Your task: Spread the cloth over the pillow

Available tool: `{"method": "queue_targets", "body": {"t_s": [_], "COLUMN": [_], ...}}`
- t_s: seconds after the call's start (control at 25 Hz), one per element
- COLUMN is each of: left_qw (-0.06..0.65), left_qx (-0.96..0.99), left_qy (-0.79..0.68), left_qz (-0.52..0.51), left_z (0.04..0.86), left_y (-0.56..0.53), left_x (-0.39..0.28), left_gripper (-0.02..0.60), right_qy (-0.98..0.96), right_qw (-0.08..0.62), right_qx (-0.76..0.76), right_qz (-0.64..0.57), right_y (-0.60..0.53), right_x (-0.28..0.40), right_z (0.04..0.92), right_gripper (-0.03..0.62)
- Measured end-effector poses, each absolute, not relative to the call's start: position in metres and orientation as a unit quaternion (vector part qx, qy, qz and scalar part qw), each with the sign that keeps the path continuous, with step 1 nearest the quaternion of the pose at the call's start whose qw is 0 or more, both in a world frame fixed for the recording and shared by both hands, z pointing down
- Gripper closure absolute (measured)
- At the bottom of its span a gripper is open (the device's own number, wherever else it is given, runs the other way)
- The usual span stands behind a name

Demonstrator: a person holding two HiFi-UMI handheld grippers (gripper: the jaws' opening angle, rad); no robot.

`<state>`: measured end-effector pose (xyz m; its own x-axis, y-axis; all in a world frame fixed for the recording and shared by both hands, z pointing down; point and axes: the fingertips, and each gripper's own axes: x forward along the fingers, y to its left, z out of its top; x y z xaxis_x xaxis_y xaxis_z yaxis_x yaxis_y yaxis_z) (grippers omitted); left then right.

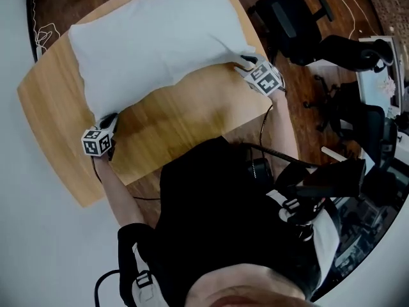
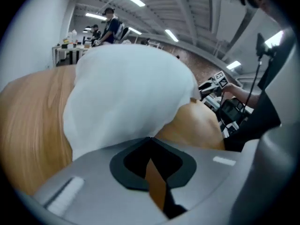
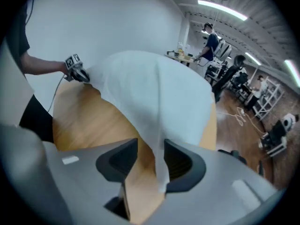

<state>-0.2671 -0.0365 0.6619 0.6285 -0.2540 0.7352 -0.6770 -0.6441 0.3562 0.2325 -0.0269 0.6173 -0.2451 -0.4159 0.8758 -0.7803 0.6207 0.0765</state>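
- Where the white cloth (image 1: 160, 43) ends toward the person, its edge runs slantwise across the wooden table (image 1: 192, 120), from the left gripper (image 1: 108, 119) to the right gripper (image 1: 246, 61). It covers the pillow, which shows only as a bulge under it.
- Bare wood lies between that edge and the table's near rim. A narrower bare strip runs along the table's left end, and on the far side the cloth comes close to the rim.
- The left gripper's jaws are pressed together, their tips right at the cloth's near-left corner. Its own view (image 2: 150, 140) shows no cloth between them.
- The right gripper's jaws stand apart (image 3: 150, 146). The cloth's near-right corner hangs between them as a narrow strip, lying against one pad and clear of the other.
- Pale floor (image 1: 25, 222) stretches left of the table. On the right, black office chairs (image 1: 291, 21) stand near it on the wooden floor (image 1: 307, 117).
- Count: one cloth, one table, two grippers with one marker cube each, at least two chairs, and two loops of white cable (image 1: 43, 38) on the floor.
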Motion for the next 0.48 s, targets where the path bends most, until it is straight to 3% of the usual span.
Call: {"method": "queue_targets", "body": {"t_s": [0.08,0.16,0.28,0.48], "left_qw": [0.355,0.379,0.393,0.402], "left_qx": [0.814,0.798,0.789,0.792], "left_qy": [-0.324,-0.356,-0.360,-0.322], "left_qz": [0.326,0.304,0.306,0.328], "left_z": [0.682,0.685,0.685,0.665], "left_y": [-0.041,-0.047,-0.043,0.004], "left_x": [-0.294,-0.314,-0.333,-0.338], "left_gripper": [0.578,0.578,0.578,0.578], "right_qy": [-0.781,-0.779,-0.781,-0.748], "right_qw": [0.452,0.422,0.398,0.454], "right_qx": [0.373,0.387,0.382,0.410], "right_qz": [0.215,0.255,0.292,0.258], "right_y": [-0.047,-0.059,-0.057,-0.029], "right_x": [0.229,0.248,0.256,0.290], "right_z": [0.648,0.670,0.664,0.620], "right_gripper": [0.421,0.534,0.533,0.533]}}
